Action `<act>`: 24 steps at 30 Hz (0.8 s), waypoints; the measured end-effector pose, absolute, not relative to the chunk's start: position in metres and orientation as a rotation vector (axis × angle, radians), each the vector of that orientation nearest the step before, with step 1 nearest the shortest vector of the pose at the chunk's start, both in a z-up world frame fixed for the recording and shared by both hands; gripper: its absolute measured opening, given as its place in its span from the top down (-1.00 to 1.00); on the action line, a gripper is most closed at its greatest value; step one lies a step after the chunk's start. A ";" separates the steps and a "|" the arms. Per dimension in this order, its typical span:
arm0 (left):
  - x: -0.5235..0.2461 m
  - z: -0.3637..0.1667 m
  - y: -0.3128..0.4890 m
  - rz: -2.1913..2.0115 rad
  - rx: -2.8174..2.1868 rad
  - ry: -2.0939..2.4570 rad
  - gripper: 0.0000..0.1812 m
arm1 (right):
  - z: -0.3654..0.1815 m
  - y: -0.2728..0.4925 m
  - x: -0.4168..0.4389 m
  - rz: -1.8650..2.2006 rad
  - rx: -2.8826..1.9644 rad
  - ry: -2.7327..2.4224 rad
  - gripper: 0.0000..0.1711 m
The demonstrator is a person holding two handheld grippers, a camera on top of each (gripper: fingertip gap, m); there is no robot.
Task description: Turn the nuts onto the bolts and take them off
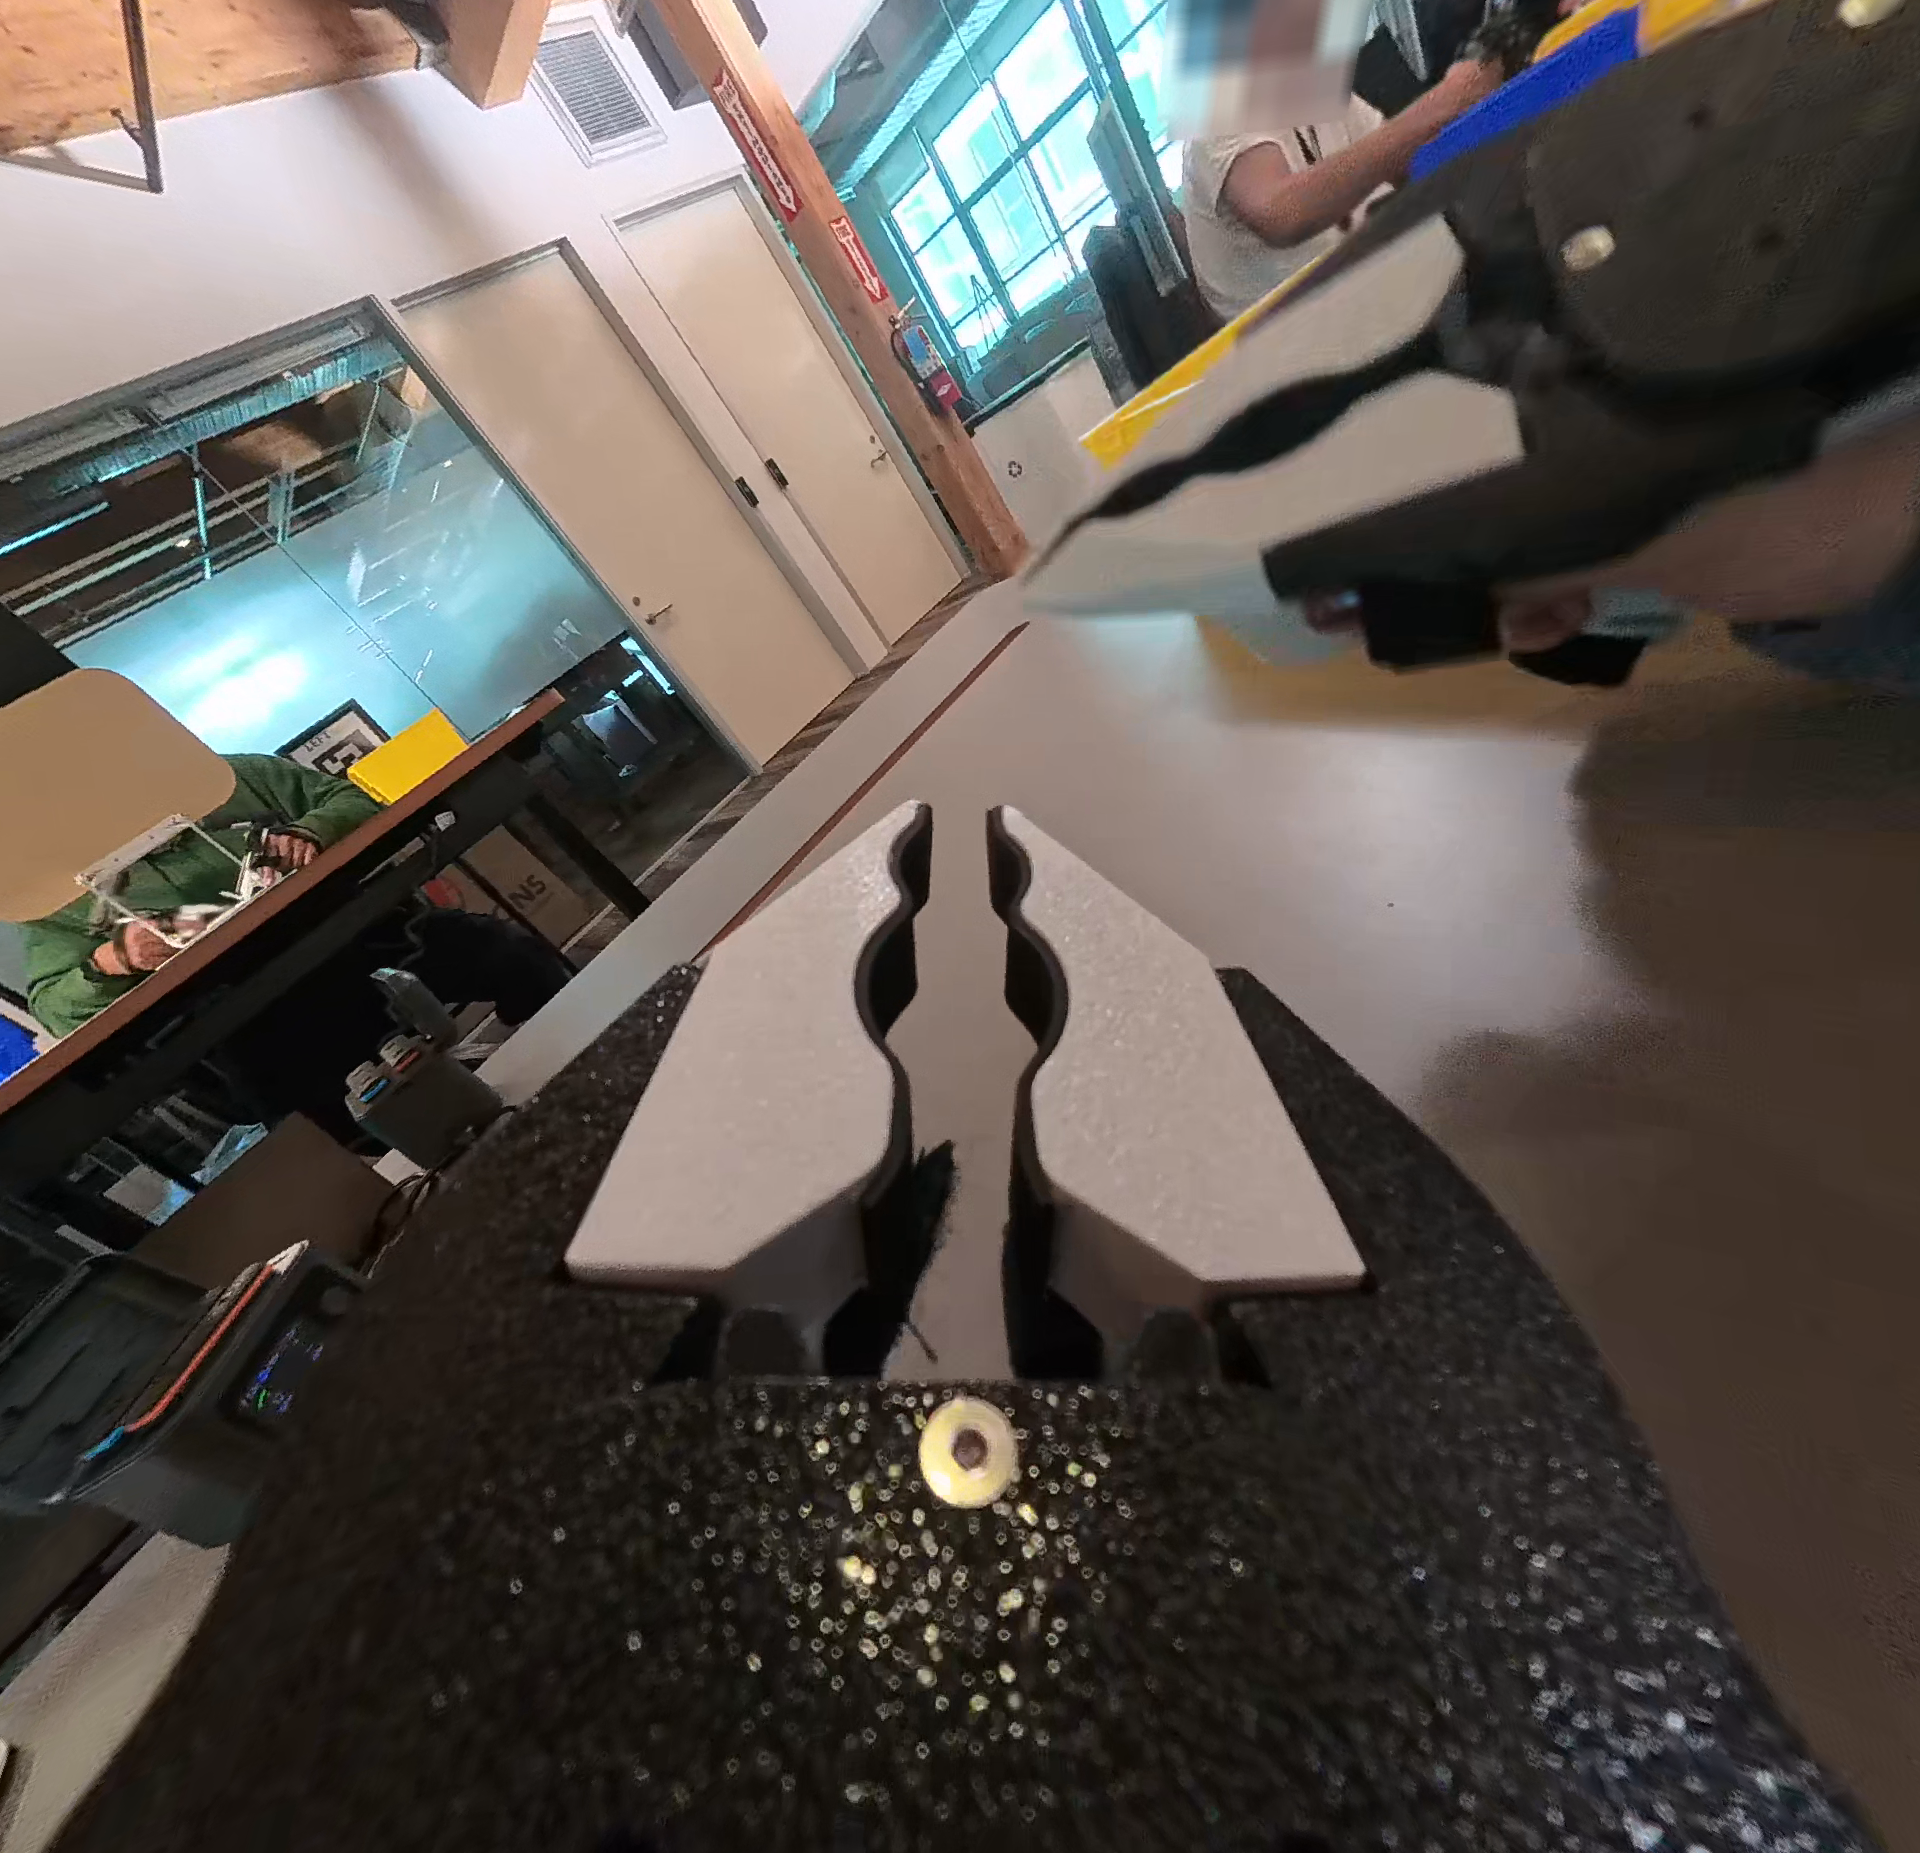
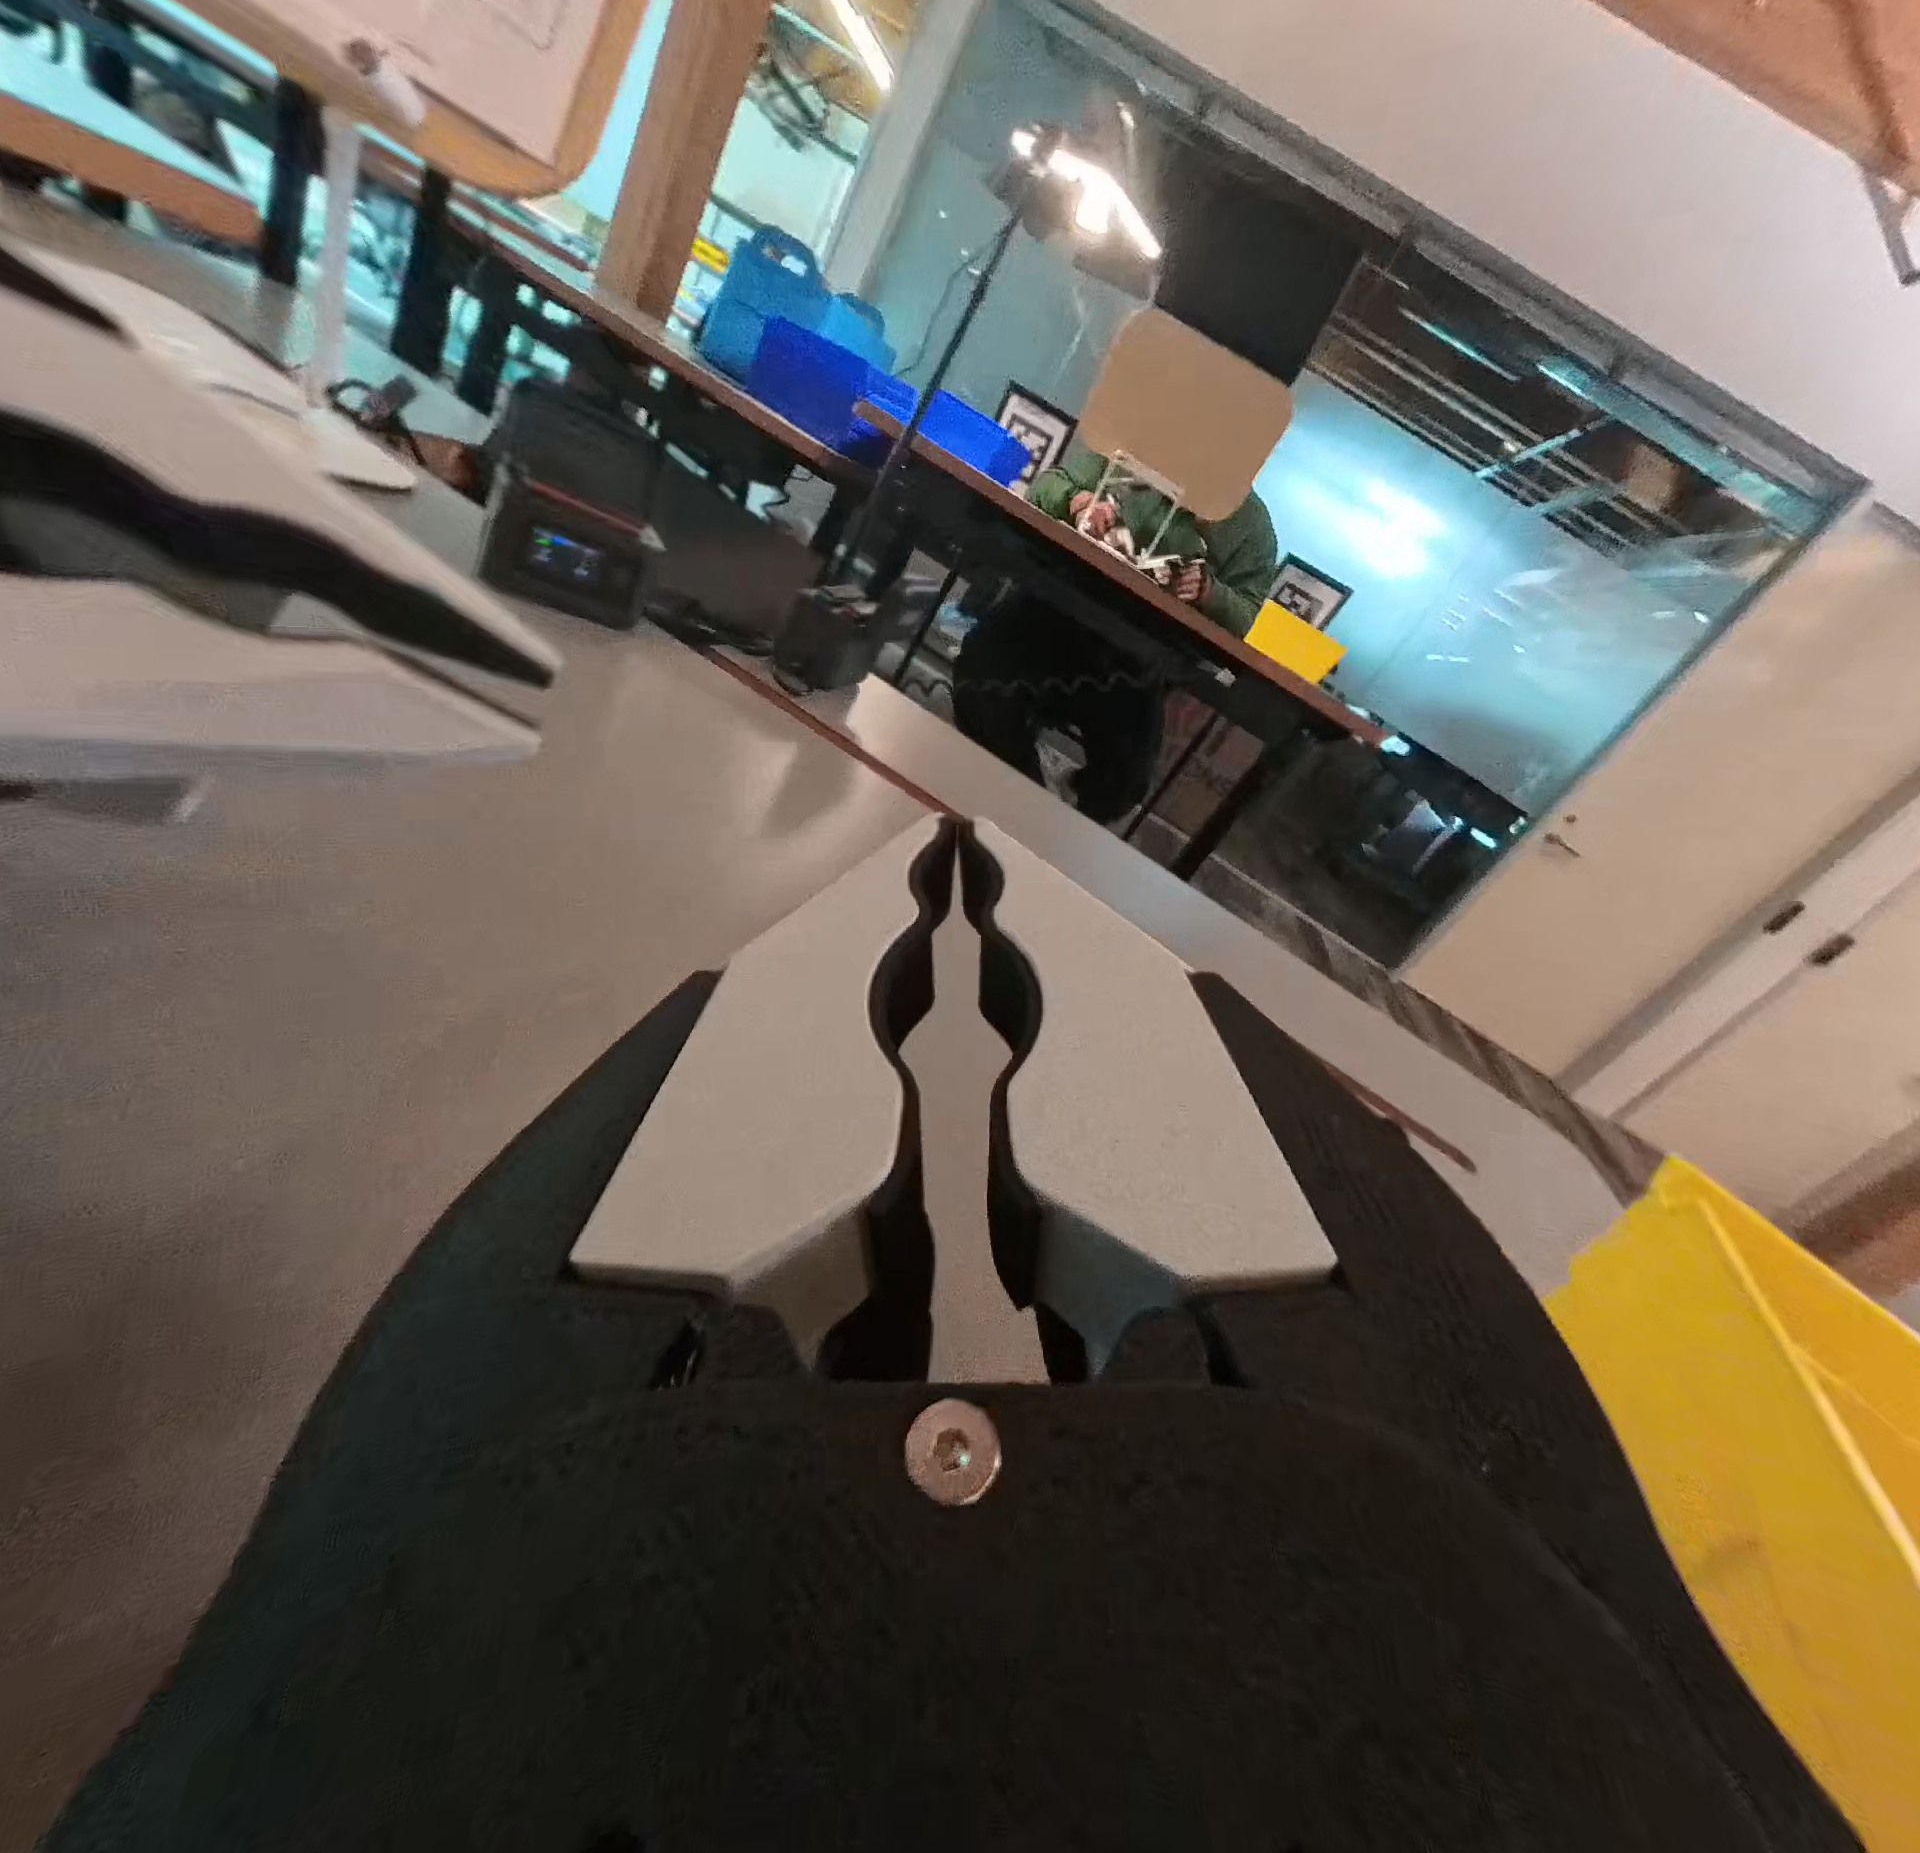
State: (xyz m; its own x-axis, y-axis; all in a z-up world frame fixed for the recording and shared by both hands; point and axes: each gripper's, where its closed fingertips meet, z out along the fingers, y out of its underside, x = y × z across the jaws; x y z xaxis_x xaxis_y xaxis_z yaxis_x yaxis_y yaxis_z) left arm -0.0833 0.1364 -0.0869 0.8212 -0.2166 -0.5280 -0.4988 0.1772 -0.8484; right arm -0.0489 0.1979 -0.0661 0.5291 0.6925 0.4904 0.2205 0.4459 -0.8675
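Note:
No nuts or bolts show in either view. My left gripper (image 1: 958, 816) hovers low over the grey table (image 1: 1299, 920), its jaws a narrow gap apart with nothing between them. My right gripper (image 2: 954, 829) has its fingertips touching and holds nothing. In the left wrist view the right gripper (image 1: 1049, 567) shows at the upper right, shut, with a hand on its grip. In the right wrist view the left gripper (image 2: 525, 702) shows blurred at the left edge.
A yellow bin (image 2: 1766, 1440) stands close at the right of my right gripper. It also shows behind that gripper in the left wrist view (image 1: 1174, 401), next to a blue bin (image 1: 1527, 99). A black power unit (image 2: 566, 556) sits past the table edge. People sit at other tables. The left gripper's tips are roughly 8 cm from the right gripper's. The left tips stand about 30 cm off the black power unit (image 2: 566, 556). It turns up in the left wrist view (image 1: 296, 1352) as well.

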 end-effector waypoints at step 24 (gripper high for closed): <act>-0.185 0.026 0.047 0.552 -1.645 0.042 -0.18 | 0.015 0.181 -0.011 0.610 -1.064 -0.950 0.40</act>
State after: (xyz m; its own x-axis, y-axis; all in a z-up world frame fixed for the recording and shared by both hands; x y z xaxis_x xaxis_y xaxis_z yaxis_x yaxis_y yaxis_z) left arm -0.1852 0.0465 0.0255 0.8816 0.2870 -0.3747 -0.3404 -0.1635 -0.9260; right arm -0.0113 0.1813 0.0155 0.4804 0.8051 0.3479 0.0190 0.3870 -0.9219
